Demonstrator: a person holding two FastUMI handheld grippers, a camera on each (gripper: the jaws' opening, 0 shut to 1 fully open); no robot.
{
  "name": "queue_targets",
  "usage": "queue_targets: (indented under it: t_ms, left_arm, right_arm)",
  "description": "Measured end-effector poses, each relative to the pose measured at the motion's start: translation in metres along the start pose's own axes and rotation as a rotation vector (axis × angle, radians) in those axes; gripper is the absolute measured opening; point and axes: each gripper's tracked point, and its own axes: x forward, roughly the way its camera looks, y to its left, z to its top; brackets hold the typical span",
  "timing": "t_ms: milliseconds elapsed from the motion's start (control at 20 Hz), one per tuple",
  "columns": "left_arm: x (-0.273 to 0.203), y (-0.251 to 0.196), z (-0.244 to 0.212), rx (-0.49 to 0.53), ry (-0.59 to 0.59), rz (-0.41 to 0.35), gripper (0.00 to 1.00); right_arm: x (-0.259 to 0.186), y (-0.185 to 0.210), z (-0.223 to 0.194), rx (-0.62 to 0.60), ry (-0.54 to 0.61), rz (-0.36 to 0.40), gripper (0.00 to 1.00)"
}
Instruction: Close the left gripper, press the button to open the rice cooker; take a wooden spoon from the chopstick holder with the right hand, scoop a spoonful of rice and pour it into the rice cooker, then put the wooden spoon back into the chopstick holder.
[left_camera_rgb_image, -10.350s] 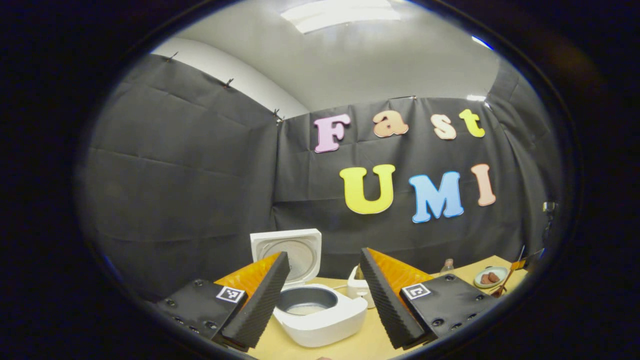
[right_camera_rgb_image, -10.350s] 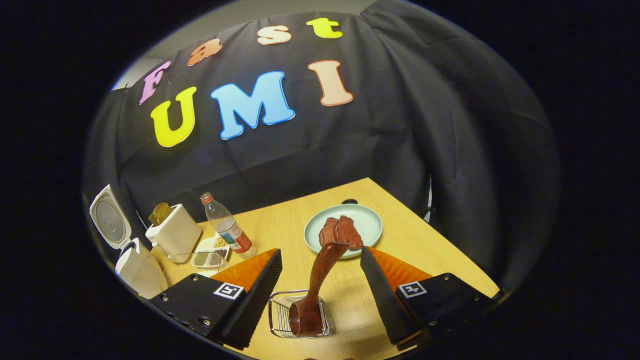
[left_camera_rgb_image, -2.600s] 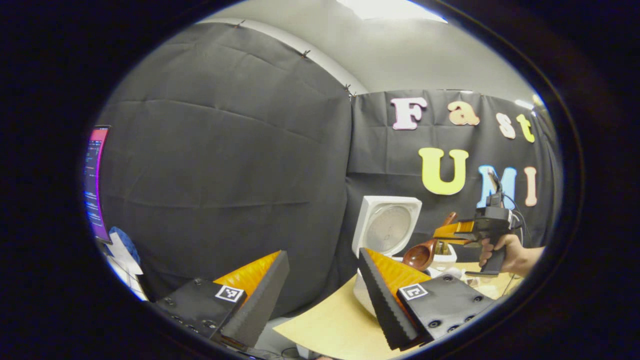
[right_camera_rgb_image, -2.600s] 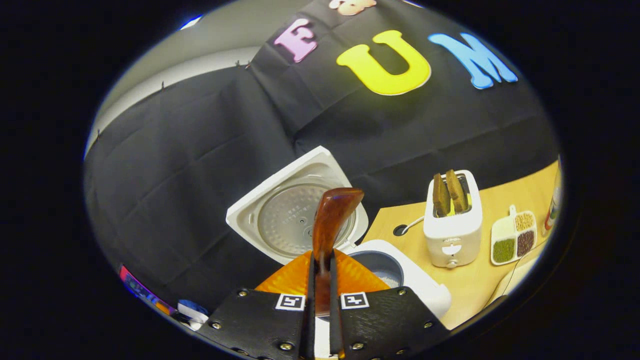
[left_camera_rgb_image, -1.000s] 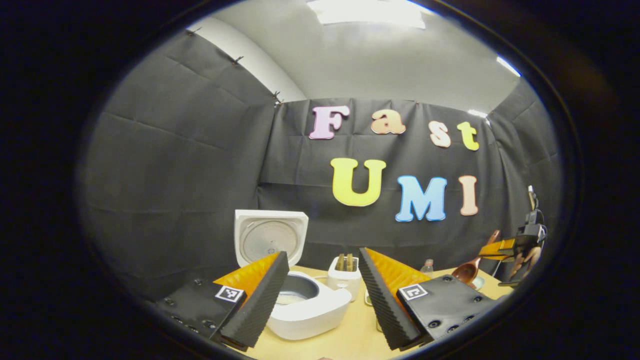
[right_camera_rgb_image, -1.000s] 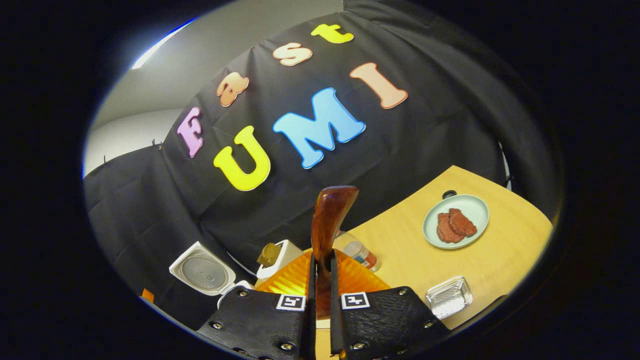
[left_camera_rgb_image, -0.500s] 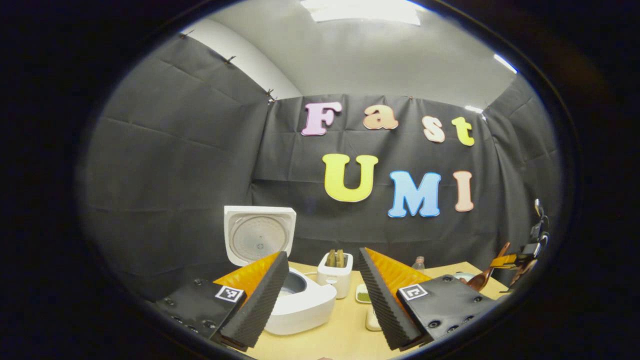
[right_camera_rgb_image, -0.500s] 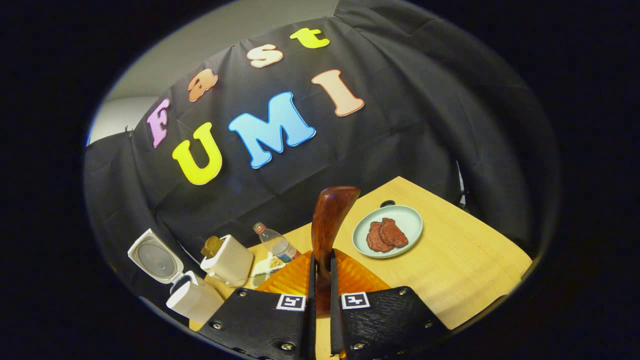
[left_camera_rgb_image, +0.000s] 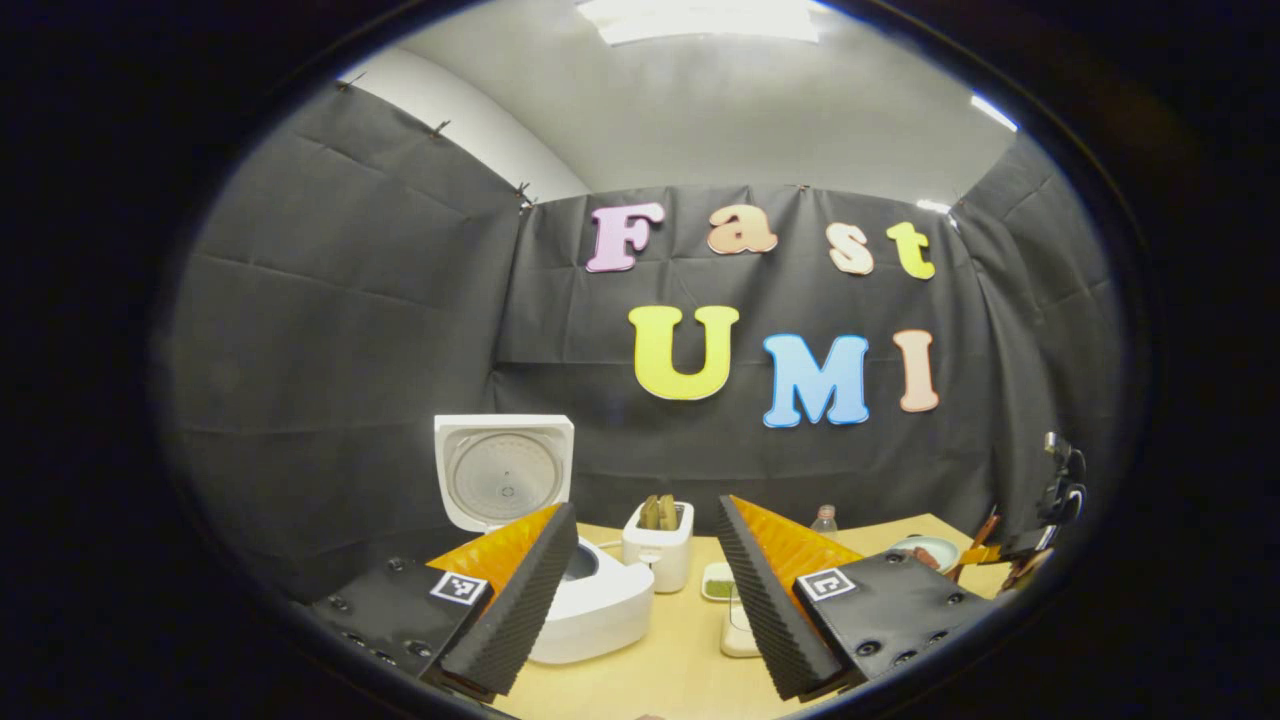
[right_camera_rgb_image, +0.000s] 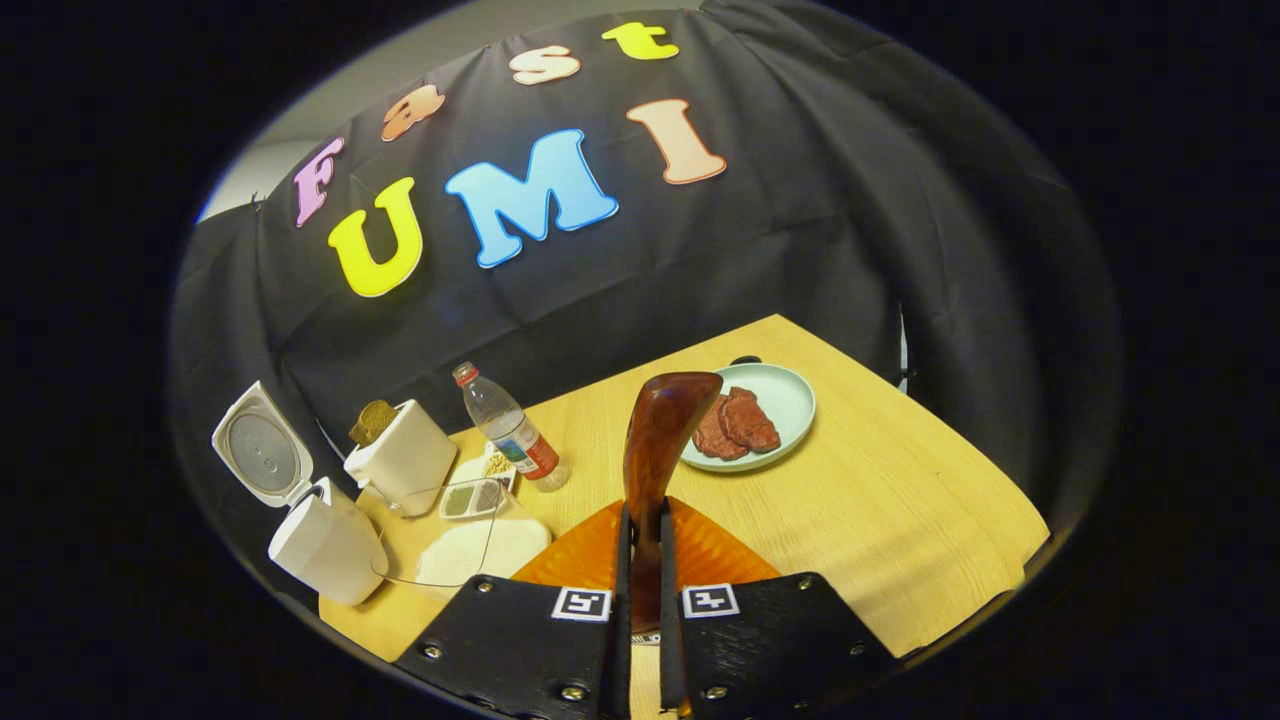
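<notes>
So we're pretty deep into this one, judging by how things are sitting. The rice cooker (left_camera_rgb_image: 590, 600) is standing with its lid (left_camera_rgb_image: 505, 470) flipped up at the lower left of the left gripper view, so the button press looks done. We're holding the wooden spoon (right_camera_rgb_image: 655, 450) in the right gripper (right_camera_rgb_image: 640, 600), jaws clamped tight together on its handle, the spoon rising up the lower middle of the right gripper view with its glossy reddish-brown end curving over at the top. We can't see the bowl of the spoon from here, so we can't tell whether it's carrying rice or empty. The rice tray (right_camera_rgb_image: 465, 550), a clear dish of white grains, is sitting at the lower left of that view, between us and the cooker. We're not spotting the chopstick holder, and the spoon isn't in it yet, so that return is still to do. The left gripper (left_camera_rgb_image: 645, 590) is hanging idle with its jaws wide apart, gripping nothing, framing the cooker and the toaster (left_camera_rgb_image: 657, 545) on the bench (right_camera_rgb_image: 880, 520).
</notes>
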Motion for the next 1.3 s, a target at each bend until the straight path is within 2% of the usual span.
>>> queue_targets:
  t_ms: [300, 500, 550, 600, 650, 750, 1000, 1300]
  left_arm:
    - [-0.002, -0.012, 0.004, 0.014, -0.009, 0.006, 0.96]
    - [-0.002, -0.017, 0.0, -0.001, -0.012, 0.014, 0.96]
    - [-0.002, -0.02, -0.001, -0.005, -0.011, 0.012, 0.96]
    - [-0.001, -0.024, -0.002, -0.008, -0.008, 0.012, 0.96]
    - [0.0, -0.026, -0.002, -0.01, -0.009, 0.013, 0.97]
    - [0.001, -0.032, 0.001, -0.009, -0.02, 0.016, 0.95]
    - [0.013, -0.033, 0.004, 0.019, -0.026, 0.035, 0.96]
    - [0.047, 0.009, 0.014, 0.029, -0.015, 0.085, 0.97]
  right_arm:
    - [0.004, -0.011, -0.021, -0.016, 0.07, -0.001, 0.12]
    - [-0.01, -0.02, 0.001, -0.048, 0.004, -0.002, 0.19]
    - [-0.014, -0.024, 0.006, -0.062, -0.006, -0.008, 0.4]
    - [-0.02, -0.031, 0.014, -0.081, -0.025, -0.028, 0.53]
    - [-0.028, -0.038, 0.025, -0.102, -0.058, -0.049, 0.72]
    - [-0.043, -0.044, 0.046, -0.147, -0.117, -0.078, 0.99]
    - [-0.084, -0.03, 0.097, -0.256, -0.242, -0.096, 0.99]
    - [-0.129, 0.023, 0.142, -0.326, -0.376, -0.09, 0.99]
